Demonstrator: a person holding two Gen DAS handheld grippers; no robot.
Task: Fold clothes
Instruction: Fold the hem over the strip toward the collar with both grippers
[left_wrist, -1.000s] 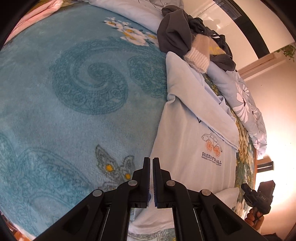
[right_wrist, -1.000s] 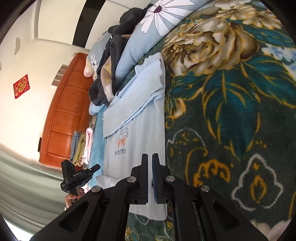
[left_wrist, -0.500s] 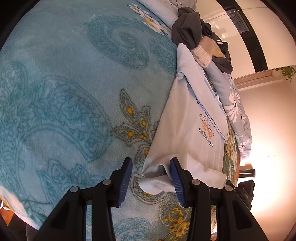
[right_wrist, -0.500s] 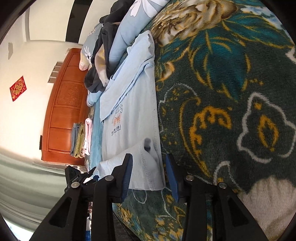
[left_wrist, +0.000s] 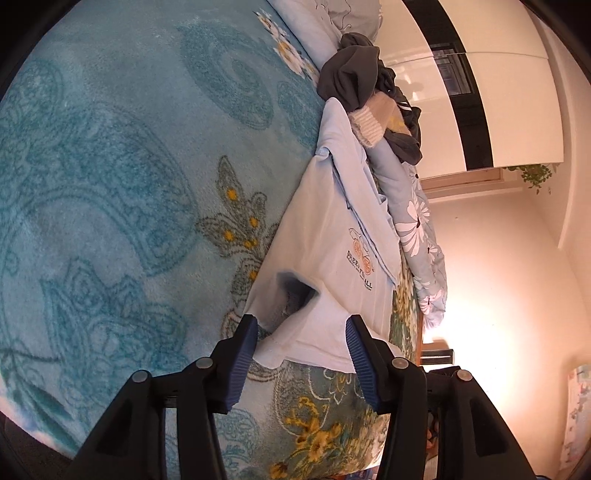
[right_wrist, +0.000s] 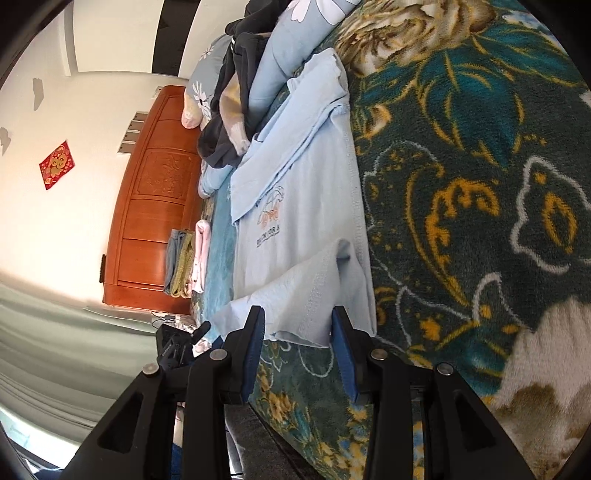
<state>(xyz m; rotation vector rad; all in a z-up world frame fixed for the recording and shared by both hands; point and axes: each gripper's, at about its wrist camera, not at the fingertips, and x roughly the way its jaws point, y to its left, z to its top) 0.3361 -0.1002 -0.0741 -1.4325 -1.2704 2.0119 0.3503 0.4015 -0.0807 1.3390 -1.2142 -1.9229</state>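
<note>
pale blue cotton t-shirt with an orange car print (left_wrist: 325, 254) lies flat on the floral fleece bed blanket (left_wrist: 122, 206), which serves as the landmark here. shirt runs lengthwise down the blanket where the teal half meets the dark green half (right_wrist: 461, 184). sleeves folded in over the chest; hem end nearest both cameras, rumpled, a loose flap of it standing up in a small tent.

left gripper (left_wrist: 301, 341): black frame, blue ribbed pads, jaws spreading apart at this moment. the near hem corner of the shirt sits between the pads, but neither pad presses it; the cloth slumps onto the blanket.

right gripper (right_wrist: 297, 332): jaws parted, held at a middling gap. the other hem corner lies between the pads, not pinched.

at the far end of the blanket, beyond the shirt's collar: heap of dark grey garments (left_wrist: 354, 81) with a cream knitted cuff, lying against a light blue daisy-print quilt (left_wrist: 417, 221).

off the teal side of the blanket: carved orange wooden headboard (right_wrist: 147, 206), with a small stack of folded grey, olive and pink clothes (right_wrist: 186, 262) by it. red paper square (right_wrist: 57, 170) on the white wall beyond.
</note>
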